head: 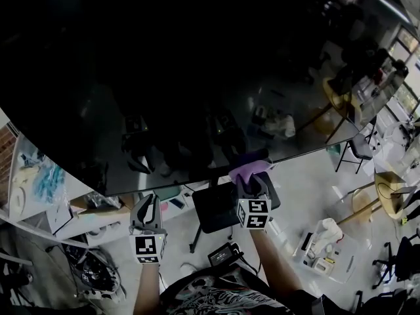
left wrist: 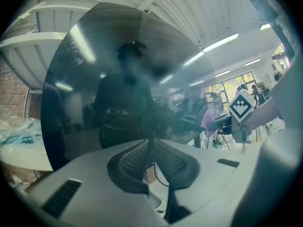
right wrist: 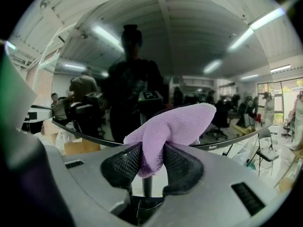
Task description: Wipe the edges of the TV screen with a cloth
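Right gripper [right wrist: 152, 151] clamps our purple cloth [right wrist: 177, 122] at TV screen [head: 164, 77] bottom edge; left gripper [left wrist: 152, 145] clenched empty, we hold it below.

The TV screen [head: 164, 77] is cut off by the head view's top and left edges.

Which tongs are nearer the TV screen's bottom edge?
Right. The right tongs hold the purple cloth at the TV's bottom edge; the left tongs sit below it, shut, empty.
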`<state>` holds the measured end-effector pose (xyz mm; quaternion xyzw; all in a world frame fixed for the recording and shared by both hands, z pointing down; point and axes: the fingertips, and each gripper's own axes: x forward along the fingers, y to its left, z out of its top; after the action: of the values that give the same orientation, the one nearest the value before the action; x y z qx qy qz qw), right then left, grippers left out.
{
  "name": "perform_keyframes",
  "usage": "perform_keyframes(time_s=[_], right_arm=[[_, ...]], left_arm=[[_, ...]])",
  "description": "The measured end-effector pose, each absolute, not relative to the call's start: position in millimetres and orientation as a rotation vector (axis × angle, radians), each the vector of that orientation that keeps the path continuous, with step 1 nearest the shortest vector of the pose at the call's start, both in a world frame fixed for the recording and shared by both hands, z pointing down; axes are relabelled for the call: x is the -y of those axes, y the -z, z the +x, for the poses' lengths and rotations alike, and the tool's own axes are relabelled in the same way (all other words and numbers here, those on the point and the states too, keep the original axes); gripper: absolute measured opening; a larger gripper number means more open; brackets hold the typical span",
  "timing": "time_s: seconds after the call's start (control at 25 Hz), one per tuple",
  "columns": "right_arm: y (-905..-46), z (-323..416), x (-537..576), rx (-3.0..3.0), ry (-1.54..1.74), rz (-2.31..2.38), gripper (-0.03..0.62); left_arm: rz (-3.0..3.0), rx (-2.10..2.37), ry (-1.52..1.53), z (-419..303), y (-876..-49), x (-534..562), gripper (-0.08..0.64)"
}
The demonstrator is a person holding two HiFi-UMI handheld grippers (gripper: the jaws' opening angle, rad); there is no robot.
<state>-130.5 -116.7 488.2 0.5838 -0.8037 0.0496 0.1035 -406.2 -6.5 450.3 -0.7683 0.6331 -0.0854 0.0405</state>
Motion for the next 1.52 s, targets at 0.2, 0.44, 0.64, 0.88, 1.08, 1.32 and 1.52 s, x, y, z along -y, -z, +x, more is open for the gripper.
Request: perform_keyframes(time_s=[0.2,0.44,0.64,0.88,1.08,1.32,1.52], right_arm=[[-488,-144,111,2.381,-0.149,1.702,0.137],[-485,-159,104,2.388,-0.146,1.688,0.137],[-486,-165,102,2.386,-0.139,1.687,0.137],[-485,-166,103,2.387,-0.126,1.688,0.137],[-487,-169,102,2.400,-0.155,1.683,0.137],[-480,-158,103,2.420,-0.195,1.680,0.137],[-480,-162,105,2.427,-0.189,1.655,0.137]], left_arm=[[-2.343,-1.953,0.256,-417,-453,-4,0.051],[-2.328,-1.979,0.245,-432,-450,-14,0.051],[-2.318,-1.993,0.236,-444,-453,-20,0.051],[-2.312,-1.989,0.249,-453,-453,-20,0.051],[-2.290,-2.044,0.251,-460,-460,-21,0.051],[-2.268,-2.088,0.294,-448,-458,-14,0.051],[-2.230,-2.117,0.326,-456,-452,-10,0.051]])
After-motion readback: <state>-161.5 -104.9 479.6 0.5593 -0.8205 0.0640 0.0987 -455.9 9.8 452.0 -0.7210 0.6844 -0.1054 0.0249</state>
